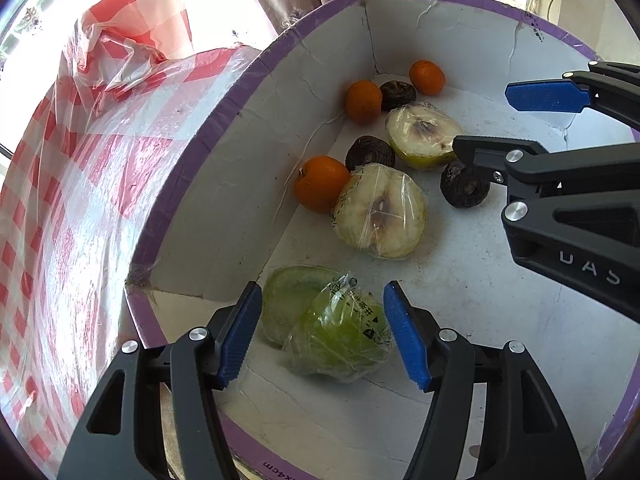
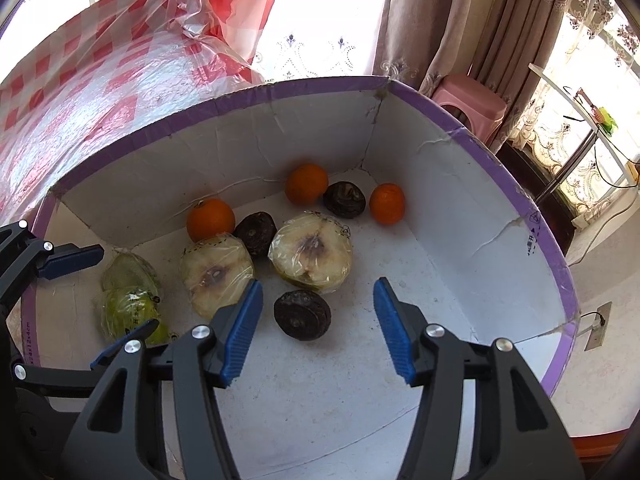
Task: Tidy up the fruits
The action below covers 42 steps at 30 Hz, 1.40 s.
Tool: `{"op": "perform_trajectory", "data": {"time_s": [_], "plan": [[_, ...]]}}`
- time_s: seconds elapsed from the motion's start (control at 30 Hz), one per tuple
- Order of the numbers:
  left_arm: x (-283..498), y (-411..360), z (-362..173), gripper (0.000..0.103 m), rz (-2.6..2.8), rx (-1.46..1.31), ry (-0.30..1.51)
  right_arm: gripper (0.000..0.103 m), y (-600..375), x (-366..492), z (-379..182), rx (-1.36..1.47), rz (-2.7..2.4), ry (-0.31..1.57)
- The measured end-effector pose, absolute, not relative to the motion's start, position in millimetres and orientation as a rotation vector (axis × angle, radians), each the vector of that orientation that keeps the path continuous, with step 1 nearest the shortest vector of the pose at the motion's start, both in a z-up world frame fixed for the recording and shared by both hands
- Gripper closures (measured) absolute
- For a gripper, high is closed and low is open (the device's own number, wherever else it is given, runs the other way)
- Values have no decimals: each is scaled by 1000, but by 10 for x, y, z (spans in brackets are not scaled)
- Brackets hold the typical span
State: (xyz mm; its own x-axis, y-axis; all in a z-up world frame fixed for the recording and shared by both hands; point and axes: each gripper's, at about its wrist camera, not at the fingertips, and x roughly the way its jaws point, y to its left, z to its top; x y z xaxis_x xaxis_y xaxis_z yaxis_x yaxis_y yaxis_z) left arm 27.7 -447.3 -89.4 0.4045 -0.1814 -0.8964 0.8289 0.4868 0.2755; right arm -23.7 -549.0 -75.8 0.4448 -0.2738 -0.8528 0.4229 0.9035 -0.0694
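Left gripper (image 1: 322,334) spread wide, straddling the plastic-wrapped green fruit halves (image 1: 332,328), lower centre of the white cardboard box (image 1: 224,184). Right gripper (image 2: 318,328) likewise agape, empty. Apparently pre-grasp; closing calls for centring.

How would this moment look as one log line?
left gripper: open, around wrapped green fruit | right gripper: open, over dark fruit | box
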Motion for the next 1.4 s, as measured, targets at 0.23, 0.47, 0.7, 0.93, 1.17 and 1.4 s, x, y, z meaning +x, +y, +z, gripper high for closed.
{"op": "perform_trajectory", "data": {"time_s": [0.23, 0.47, 0.7, 0.93, 1.17, 1.4], "plan": [[317, -4377, -715, 25, -772, 713, 913, 27, -5454, -307, -678, 138, -475, 979], [374, -4222, -536, 16, -799, 566, 912, 18, -5377, -449, -483, 121, -542, 912], [285, -3905, -307, 15, -860, 371, 908, 18, -5200, -688, -129, 95, -603, 840], [-8, -3476, -140, 15, -908, 129, 879, 12, -4986, -1078, 168, 86, -713, 748], [-155, -3368, -189, 15, -926, 78, 895, 12, -4866, -1233, 174, 112, -702, 740], [-111, -3363, -211, 14, -949, 49, 897, 12, -4865, -1188, 96, 126, -685, 740]]}}
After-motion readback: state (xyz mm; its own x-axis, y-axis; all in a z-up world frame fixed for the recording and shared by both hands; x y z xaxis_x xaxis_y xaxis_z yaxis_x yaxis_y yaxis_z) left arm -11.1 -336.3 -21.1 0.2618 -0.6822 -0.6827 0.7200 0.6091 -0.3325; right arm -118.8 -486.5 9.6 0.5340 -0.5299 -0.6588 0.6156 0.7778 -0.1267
